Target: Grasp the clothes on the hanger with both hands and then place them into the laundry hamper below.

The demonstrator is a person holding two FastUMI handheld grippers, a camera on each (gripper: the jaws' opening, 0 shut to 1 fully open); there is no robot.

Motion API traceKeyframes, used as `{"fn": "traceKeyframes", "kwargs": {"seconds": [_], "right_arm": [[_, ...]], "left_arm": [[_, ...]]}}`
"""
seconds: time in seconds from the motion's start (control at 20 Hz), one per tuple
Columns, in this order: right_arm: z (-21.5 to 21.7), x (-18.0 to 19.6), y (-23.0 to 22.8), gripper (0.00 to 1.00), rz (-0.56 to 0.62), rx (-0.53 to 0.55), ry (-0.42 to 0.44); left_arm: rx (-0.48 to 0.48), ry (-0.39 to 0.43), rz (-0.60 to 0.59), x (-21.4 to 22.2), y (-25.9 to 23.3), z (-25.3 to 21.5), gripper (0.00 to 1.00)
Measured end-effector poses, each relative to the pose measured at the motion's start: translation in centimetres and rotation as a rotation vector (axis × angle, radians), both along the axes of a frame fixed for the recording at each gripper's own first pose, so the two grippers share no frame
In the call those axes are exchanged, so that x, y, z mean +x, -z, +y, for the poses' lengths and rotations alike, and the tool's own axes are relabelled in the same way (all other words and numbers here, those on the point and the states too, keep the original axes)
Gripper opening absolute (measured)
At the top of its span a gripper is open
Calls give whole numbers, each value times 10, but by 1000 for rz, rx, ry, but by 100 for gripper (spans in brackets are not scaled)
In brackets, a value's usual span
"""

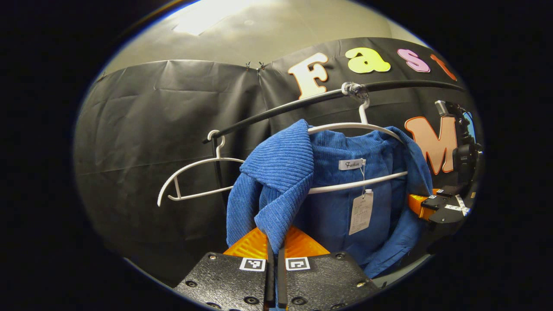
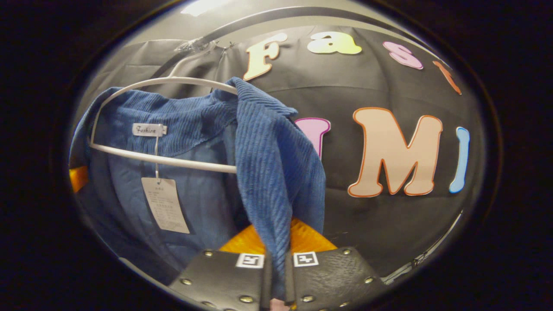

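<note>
A blue corduroy garment (image 1: 281,172) hangs on a white hanger (image 1: 354,126) from a black rail (image 1: 281,113). My left gripper (image 1: 274,263) is shut on the garment's left collar flap, which runs down between its fingers. In the right gripper view the same blue garment (image 2: 268,155) drapes over the white hanger (image 2: 164,160), and my right gripper (image 2: 277,263) is shut on the right collar flap. The right gripper (image 1: 445,203) also shows at the far right of the left gripper view, beside the garment's shoulder. A paper tag (image 1: 361,211) dangles from the neck label.
An empty white hanger (image 1: 194,172) hangs on the rail to the left of the garment. The black cloth wall (image 1: 151,129) stands close behind the rail. A pale ceiling (image 1: 259,30) shows above.
</note>
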State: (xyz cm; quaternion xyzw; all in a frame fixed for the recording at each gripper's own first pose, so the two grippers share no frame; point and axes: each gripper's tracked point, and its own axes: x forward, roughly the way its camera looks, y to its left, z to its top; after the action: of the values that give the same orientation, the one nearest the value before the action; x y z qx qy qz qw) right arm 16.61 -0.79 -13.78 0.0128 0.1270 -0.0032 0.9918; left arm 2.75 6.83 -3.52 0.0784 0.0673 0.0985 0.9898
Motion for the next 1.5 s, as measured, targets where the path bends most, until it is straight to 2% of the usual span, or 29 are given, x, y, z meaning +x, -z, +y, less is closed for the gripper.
{"fn": "traceKeyframes", "kwargs": {"seconds": [0.1, 0.15, 0.2, 0.25, 0.5, 0.55, 0.65, 0.9, 1.05, 1.2, 1.25, 1.5], "right_arm": [[-5, -2, -5, 11, -10, -6, 18], [-9, 0, -8, 6, -17, -14, 27], [-16, 0, -10, 6, -25, -21, 40], [-23, 1, -14, 11, -32, -27, 51], [-47, 7, -28, 11, -75, -50, 106], [-51, 9, -31, 11, -82, -54, 114], [-60, 10, -38, 11, -101, -73, 136], [-83, 16, -53, 11, -144, -83, 188], [-95, 21, -63, 11, -172, -79, 217], [-108, 26, -74, 11, -199, -65, 249], [-109, 27, -74, 11, -201, -56, 252], [-106, 37, -62, 11, -179, -52, 242]], "left_arm": [[5, -15, -10, -2, -5, 8, 0], [4, -21, -12, -3, -7, 11, 5], [1, -27, -16, -4, -9, 14, 3], [-2, -33, -24, -5, -14, 16, 3], [-36, -65, -68, -14, -37, 32, 3], [-40, -70, -75, -14, -41, 35, 5], [-42, -82, -90, -16, -50, 43, 0], [-47, -113, -113, -13, -64, 62, 0], [-35, -115, -127, -8, -72, 72, 0], [-43, -107, -135, 0, -76, 81, 5], [-48, -102, -138, 3, -78, 83, 0], [-3, -69, -151, 15, -87, 90, 3]]}}
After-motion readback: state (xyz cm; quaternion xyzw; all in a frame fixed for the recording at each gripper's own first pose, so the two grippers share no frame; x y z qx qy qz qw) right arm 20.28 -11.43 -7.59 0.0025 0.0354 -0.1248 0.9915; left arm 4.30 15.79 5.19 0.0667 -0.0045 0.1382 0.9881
